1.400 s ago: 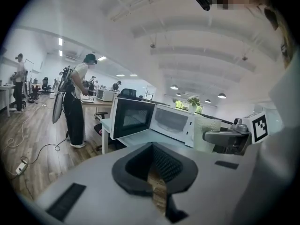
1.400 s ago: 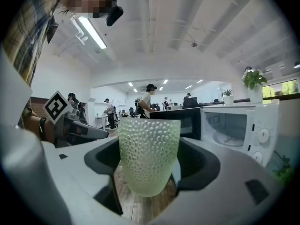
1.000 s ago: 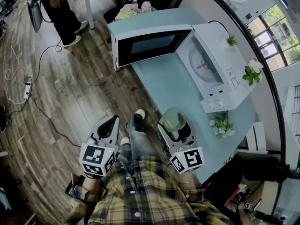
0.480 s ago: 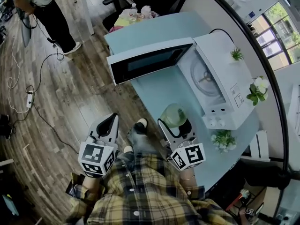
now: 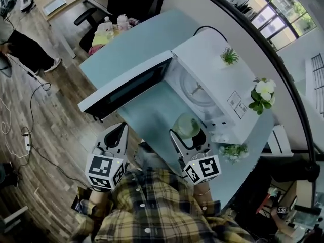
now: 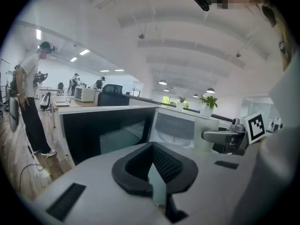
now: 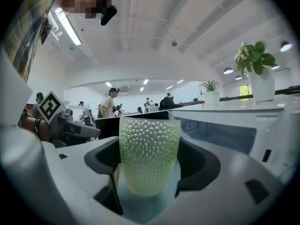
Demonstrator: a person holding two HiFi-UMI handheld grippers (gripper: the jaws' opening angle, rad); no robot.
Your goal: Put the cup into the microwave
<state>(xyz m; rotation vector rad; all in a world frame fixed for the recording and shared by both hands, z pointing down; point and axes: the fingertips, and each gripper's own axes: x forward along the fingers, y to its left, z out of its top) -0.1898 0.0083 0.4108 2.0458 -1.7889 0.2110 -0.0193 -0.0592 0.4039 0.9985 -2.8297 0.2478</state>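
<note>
A pale green dimpled cup point(image 5: 187, 125) stands upright between the jaws of my right gripper point(image 5: 188, 131), which is shut on it just in front of the microwave's lower corner. In the right gripper view the cup point(image 7: 149, 156) fills the gap of that gripper point(image 7: 149, 175) over the light blue table. The white microwave point(image 5: 223, 87) has its door point(image 5: 126, 87) swung wide open, showing the glass turntable point(image 5: 195, 91) inside. My left gripper point(image 5: 118, 131) hangs shut and empty off the table's near edge, left of the cup; its own view faces the dark door point(image 6: 108, 130).
Small potted plants stand on top of the microwave point(image 5: 229, 56) point(image 5: 262, 92) and beside it on the table point(image 5: 233, 151). Bottles point(image 5: 114, 23) sit at the table's point(image 5: 152, 110) far end by a chair. A person point(image 5: 23, 47) and cables are on the wooden floor at left.
The head view has swung, and the microwave now lies closer to both grippers. The right gripper still holds the cup, now nearer the open microwave front. The left gripper stays shut.
</note>
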